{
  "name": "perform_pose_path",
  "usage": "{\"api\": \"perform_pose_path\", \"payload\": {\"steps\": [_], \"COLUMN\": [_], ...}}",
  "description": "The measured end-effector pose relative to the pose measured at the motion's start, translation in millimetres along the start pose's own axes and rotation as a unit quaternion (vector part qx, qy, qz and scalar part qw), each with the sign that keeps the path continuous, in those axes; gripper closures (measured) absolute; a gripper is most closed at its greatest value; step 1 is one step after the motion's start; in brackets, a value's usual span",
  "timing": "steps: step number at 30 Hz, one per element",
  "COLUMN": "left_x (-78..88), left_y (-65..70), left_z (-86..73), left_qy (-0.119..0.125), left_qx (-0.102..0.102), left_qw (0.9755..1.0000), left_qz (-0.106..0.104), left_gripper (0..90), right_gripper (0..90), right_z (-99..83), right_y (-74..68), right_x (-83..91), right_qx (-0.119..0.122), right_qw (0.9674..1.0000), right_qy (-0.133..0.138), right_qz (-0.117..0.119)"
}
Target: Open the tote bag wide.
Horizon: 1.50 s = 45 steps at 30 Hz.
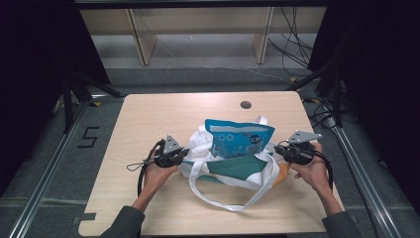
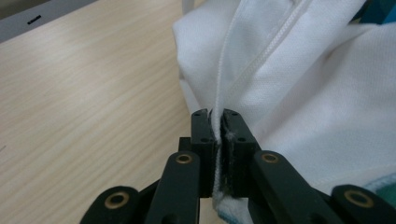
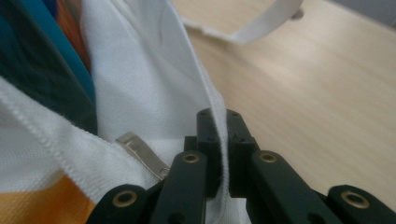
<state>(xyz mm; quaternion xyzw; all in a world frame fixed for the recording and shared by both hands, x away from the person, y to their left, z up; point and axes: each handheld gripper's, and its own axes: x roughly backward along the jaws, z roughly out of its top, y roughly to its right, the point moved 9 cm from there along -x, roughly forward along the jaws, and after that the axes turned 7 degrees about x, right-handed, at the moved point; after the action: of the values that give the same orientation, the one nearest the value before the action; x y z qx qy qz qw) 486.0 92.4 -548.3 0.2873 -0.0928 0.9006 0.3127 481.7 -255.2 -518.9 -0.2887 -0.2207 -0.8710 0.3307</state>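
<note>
A white cloth tote bag with green and orange print lies in the middle of the table, its long handle looping toward the near edge. A blue snack pouch stands up out of its mouth. My left gripper is shut on the bag's left rim; the white seam runs between its closed jaws. My right gripper is shut on the bag's right rim, with the white hem pinched between its jaws. Blue and orange show inside the bag beside it.
The light wooden table has a round cable hole at the back. Bare wood lies to the left and behind the bag. Black metal frame rails run along both sides, and cables lie on the floor behind.
</note>
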Motion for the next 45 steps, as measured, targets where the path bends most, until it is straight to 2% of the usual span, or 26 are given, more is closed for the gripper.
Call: {"api": "perform_pose_path", "payload": {"steps": [2,3,6,7,8,12,13,14,15,16,17,19,21,22,24,25,28,29,32,33,36,38,39,41,43,45], "left_x": [-4.6,-9.6,-8.2,-6.7,-7.8,-5.2,-4.9,-4.6,-6.0,-6.0,-5.4,-4.6,-3.8,-2.1,-0.9,1.1,2.3,2.2,4.1,4.0,3.7,4.6,4.6,4.2,3.5,3.3], "left_y": [0.1,1.8,1.6,1.6,4.3,3.3,2.2,2.0,3.5,3.5,2.9,1.6,2.0,2.2,2.9,1.1,0.8,1.5,-0.1,1.1,0.6,-0.2,1.1,-0.6,0.0,0.0], "left_z": [-7.6,-7.3,-8.5,-8.8,-8.0,-9.3,-8.1,-8.3,-7.5,-7.5,-6.5,-5.4,-5.6,-6.0,-5.9,-4.1,-4.0,-3.2,-3.9,-3.1,-1.5,-2.4,-2.7,-2.2,-3.4,-3.3], "left_qy": [-0.019,-0.006,-0.017,-0.022,-0.012,-0.026,-0.024,-0.025,-0.016,-0.016,-0.014,-0.015,-0.017,-0.015,-0.018,-0.015,-0.016,-0.008,-0.018,-0.011,-0.004,-0.008,-0.006,-0.007,-0.01,-0.008], "left_qx": [-0.016,-0.012,-0.013,-0.027,-0.014,-0.015,-0.022,-0.017,-0.001,-0.001,-0.002,-0.006,-0.001,0.005,0.008,0.001,-0.001,0.01,0.004,0.003,0.005,0.008,0.01,0.006,0.012,0.007], "left_qw": [0.9997,0.9999,0.9998,0.9994,0.9998,0.9995,0.9994,0.9995,0.9999,0.9999,0.9999,0.9999,0.9998,0.9999,0.9998,0.9999,0.9999,0.9999,0.9998,0.9999,1.0,0.9999,0.9999,1.0,0.9999,0.9999], "left_qz": [-0.001,-0.002,0.003,0.005,0.006,0.005,0.002,0.003,-0.001,-0.001,0.002,0.002,-0.001,-0.001,-0.004,0.001,-0.002,-0.001,-0.001,-0.005,-0.002,0.0,-0.002,-0.001,-0.004,-0.002], "left_gripper": [84.1,84.2,84.2,84.2,84.2,84.1,84.1,84.1,83.9,83.8,83.7,83.2,82.8,81.6,81.2,81.1,81.2,81.1,81.0,80.9,80.8,81.0,81.0,81.1,81.6,81.5], "right_gripper": [88.1,88.2,88.2,88.2,88.2,80.6,73.1,73.1,68.8,68.8,66.5,65.6,64.7,63.9,63.4,63.3,62.7,62.1,61.1,59.9,59.2,62.4,74.9,86.8,88.3,88.5], "right_z": [-16.2,-21.6,-26.1,-25.9,-25.9,-20.5,-10.8,-10.8,5.0,5.0,22.7,41.5,48.2,58.5,61.3,68.1,76.0,80.2,83.6,83.1,78.4,71.6,60.4,46.8,30.5,24.6], "right_y": [-3.7,-5.7,-6.1,-6.5,-6.5,-3.0,2.2,2.2,6.0,6.0,8.0,3.0,0.8,-10.1,-13.2,-26.8,-37.5,-47.6,-56.9,-66.1,-75.0,-77.6,-79.9,-86.3,-91.3,-95.2], "right_x": [-13.3,-17.4,-22.5,-22.3,-22.3,-16.9,-5.3,-5.3,12.3,12.3,35.6,60.7,69.7,82.8,86.7,94.9,98.3,101.5,101.1,97.2,91.8,83.7,73.4,62.5,49.6,42.3], "right_qx": [-0.004,-0.008,-0.018,-0.017,-0.017,-0.037,-0.037,-0.037,-0.056,-0.056,-0.067,-0.071,-0.058,-0.061,-0.056,-0.051,-0.053,-0.049,-0.039,-0.028,-0.031,-0.017,0.002,0.024,0.058,0.059], "right_qw": [0.9996,0.9993,0.999,0.999,0.999,0.9988,0.9992,0.9992,0.9983,0.9983,0.9968,0.9944,0.9945,0.993,0.993,0.9923,0.9901,0.9895,0.9897,0.9905,0.9917,0.9939,0.9954,0.994,0.9906,0.9899], "right_qy": [-0.025,-0.033,-0.03,-0.028,-0.028,-0.025,-0.018,-0.018,0.012,0.012,0.044,0.078,0.088,0.099,0.102,0.105,0.117,0.114,0.115,0.101,0.08,0.058,0.031,0.007,-0.029,-0.035], "right_qz": [0.011,0.018,0.026,0.032,0.032,0.019,0.001,0.001,-0.008,-0.008,-0.008,0.0,0.005,0.018,0.02,0.041,0.056,0.074,0.075,0.088,0.095,0.092,0.091,0.106,0.12,0.124]}}
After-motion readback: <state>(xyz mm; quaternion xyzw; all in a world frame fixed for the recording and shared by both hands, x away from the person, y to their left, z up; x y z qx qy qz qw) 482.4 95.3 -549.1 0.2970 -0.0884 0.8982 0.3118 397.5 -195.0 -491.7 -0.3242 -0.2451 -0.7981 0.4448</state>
